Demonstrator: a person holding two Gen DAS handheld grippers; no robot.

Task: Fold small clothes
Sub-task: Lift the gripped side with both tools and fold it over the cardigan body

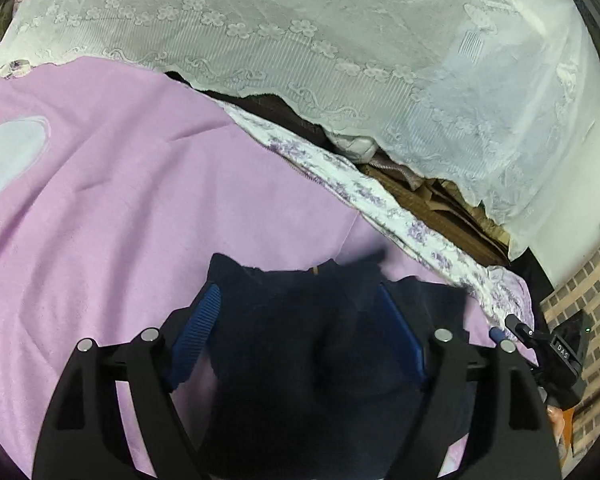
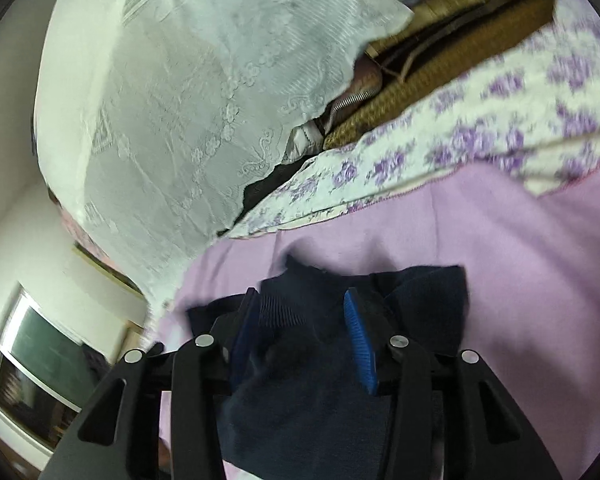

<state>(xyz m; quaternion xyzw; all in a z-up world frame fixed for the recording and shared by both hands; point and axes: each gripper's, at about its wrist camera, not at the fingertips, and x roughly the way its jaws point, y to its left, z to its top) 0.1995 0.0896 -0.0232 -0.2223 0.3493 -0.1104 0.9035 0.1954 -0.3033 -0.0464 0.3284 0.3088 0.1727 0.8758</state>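
**Both tools stand open over the dark blue cloth on the bed**

Left tool has its blue pads wide apart. The dark blue garment lies between them, but the pads do not press on it. The right tool is open too, less wide, and the same dark cloth bunches up between its pads. Neither tool grips anything. The cloth is right under and just ahead of both tools, lying on the pink blanket.

What could go wrong: I think the cloth may not stay flat. It looks soft and lumpy, so a fold could slip open once nothing holds it. The ribbed blue pads could also catch the knit when a tool pulls back, and drag the cloth out of shape. The right wrist picture is blurry, so the exact fold line is hard to see.

Ahead of the tools the pink blanket is bare, with more open room to the left of the left tool. Off to that tool's right, the blanket ends near a flower-print edge, and past it there is a dark gap. Beyond the gap hangs a white lace cover. A cloth pushed far that way could slide off the bed. The white patch on the blanket is well away to the left.
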